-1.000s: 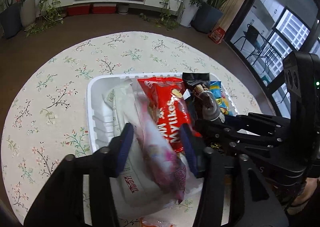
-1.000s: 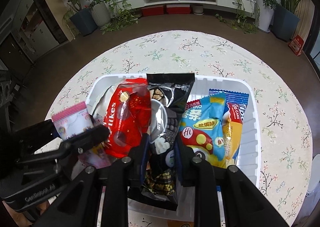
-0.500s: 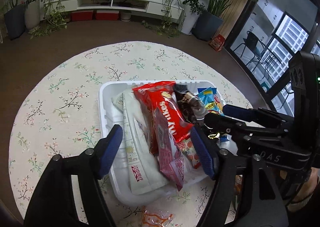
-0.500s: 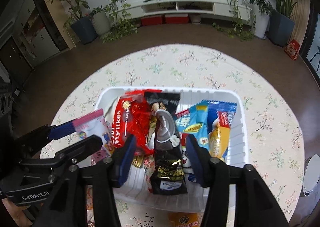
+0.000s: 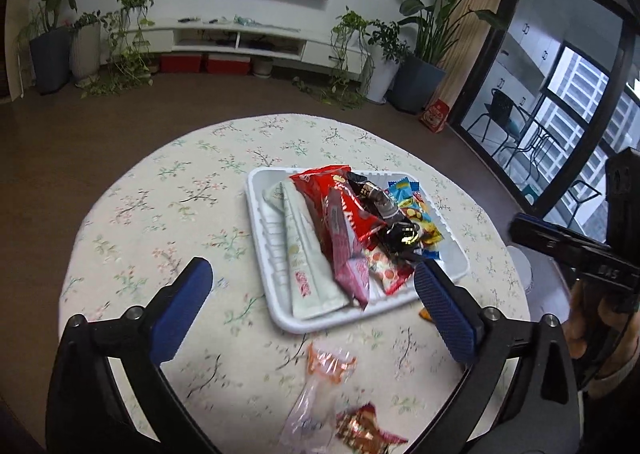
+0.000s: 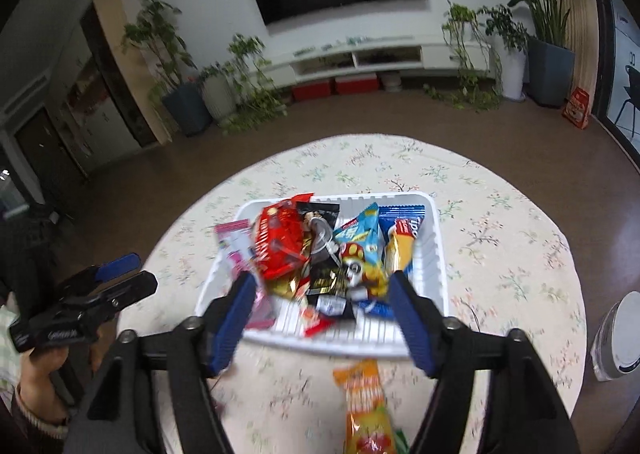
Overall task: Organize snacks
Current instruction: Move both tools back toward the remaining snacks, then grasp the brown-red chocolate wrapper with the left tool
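The white tray (image 5: 280,318) sat on the round floral tabletop (image 5: 160,194), crammed with snack packets leaning on one another: a long white packet (image 5: 308,254) along one side, a red bag (image 5: 340,206) propped over it, a black packet (image 6: 320,254) in the middle and a blue packet (image 6: 360,238) beside a yellow one (image 6: 400,254). Three more snacks lay loose on the cloth near the tray's closer edge: a clear wrapper with an orange end (image 5: 324,374), a small red-and-gold wrapper (image 5: 368,430) and an orange-yellow packet (image 6: 364,406).

The left gripper (image 5: 312,310) hung above the tray's near rim, its jaws opening wide with nothing pinched between them. The right gripper (image 6: 324,318) was also opening, empty, over the near end of the tray.

The likeliest trouble, as I judged it, was the pile itself. The red bag and the pink packet (image 5: 352,274) stood tilted (more stacked than laid flat), so a jaw brushing them on the way to a loose snack could tip them out over the low rim. The loose wrappers looked thin and slippery; a grip taken flat against the cloth might snag the tablecloth or merely push the wrapper away. With both grippers close over one end of the tray, they could also knock into each other.
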